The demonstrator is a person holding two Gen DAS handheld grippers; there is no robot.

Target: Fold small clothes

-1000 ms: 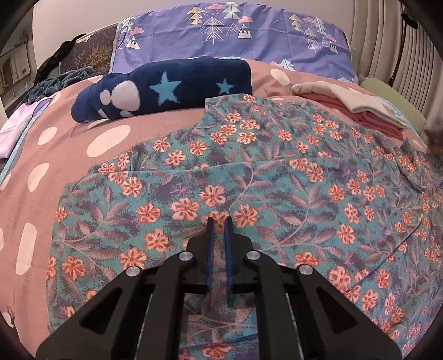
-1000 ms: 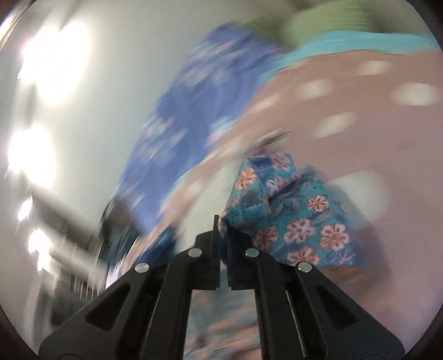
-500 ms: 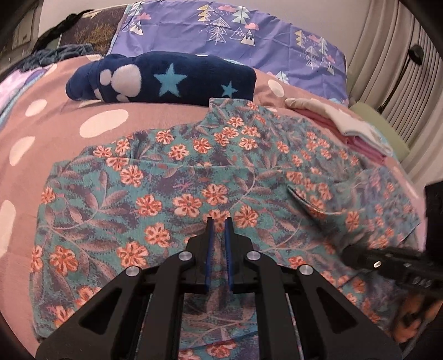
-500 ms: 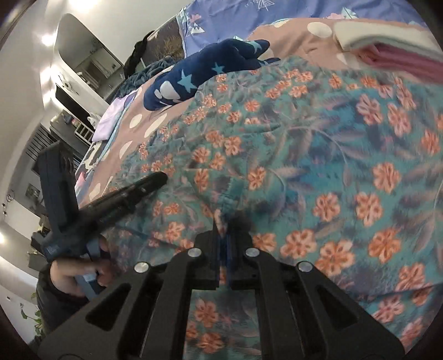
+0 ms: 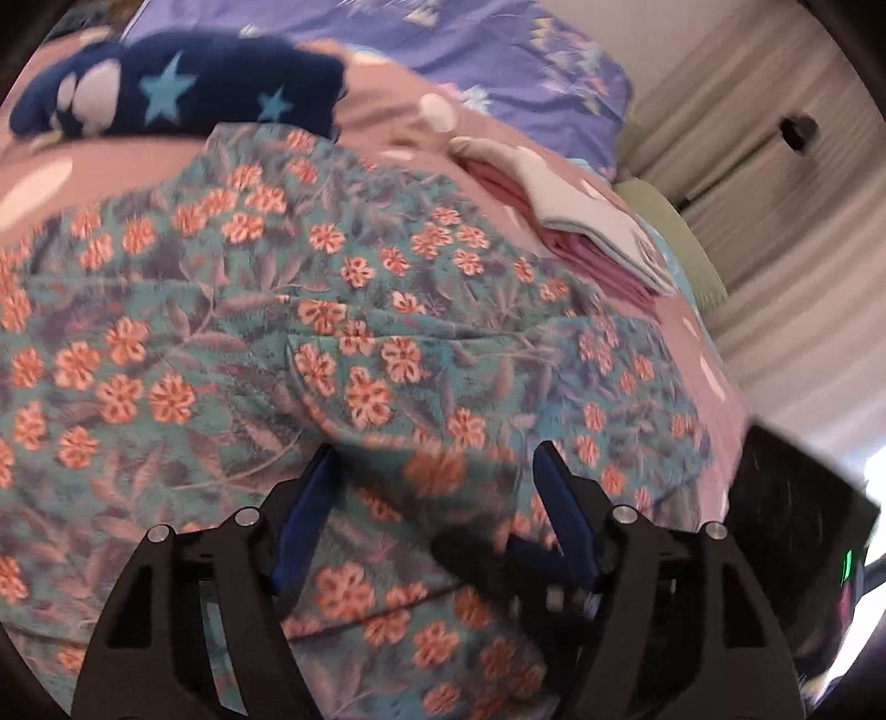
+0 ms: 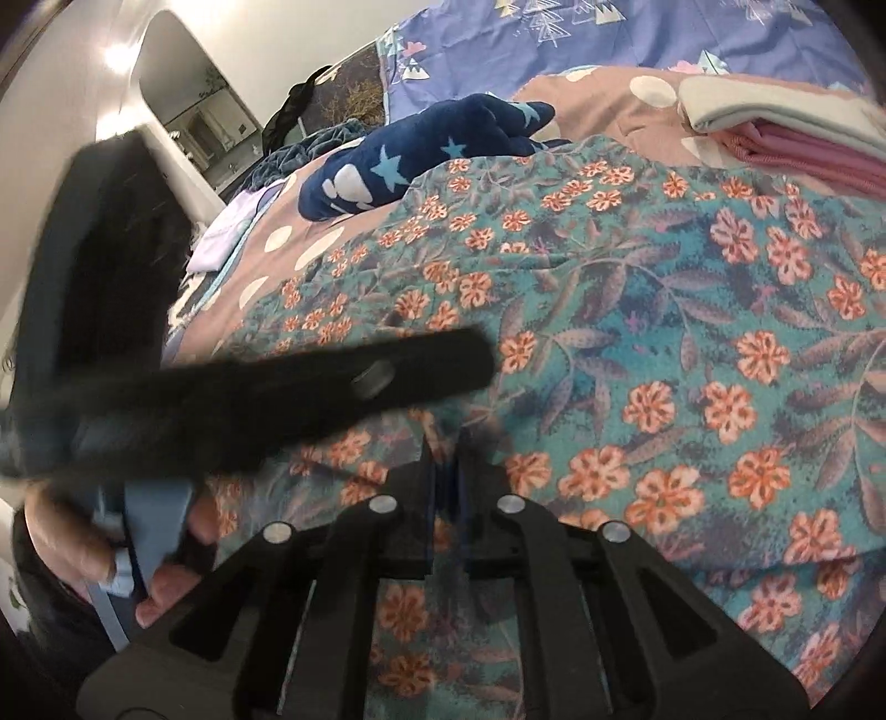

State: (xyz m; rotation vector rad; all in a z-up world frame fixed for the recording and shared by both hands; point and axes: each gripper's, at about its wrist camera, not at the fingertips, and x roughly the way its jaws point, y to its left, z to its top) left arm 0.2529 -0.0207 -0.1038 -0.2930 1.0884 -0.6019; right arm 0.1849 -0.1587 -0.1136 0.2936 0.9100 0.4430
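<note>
Now the left gripper (image 5: 437, 471) hangs low over the floral garment (image 5: 343, 343) with its blue-padded fingers (image 5: 307, 509) spread wide apart and nothing between them. That teal garment with orange flowers lies spread across the pink polka-dot bedspread (image 5: 387, 116), one layer doubled over on the near side.

From the right wrist view, the right gripper (image 6: 446, 471) has its fingers drawn together on a pinch of the same floral cloth (image 6: 664, 343) at the near edge. The left gripper's black finger (image 6: 343, 382) crosses that view, blurred, just above the right fingertips, with the person's left hand (image 6: 111, 554) on its handle.

Beyond the garment lie a navy star-print fleece (image 5: 183, 88) and a folded stack of pink and cream clothes (image 5: 576, 216), with a purple tree-print pillow (image 5: 498, 50) behind them.
</note>
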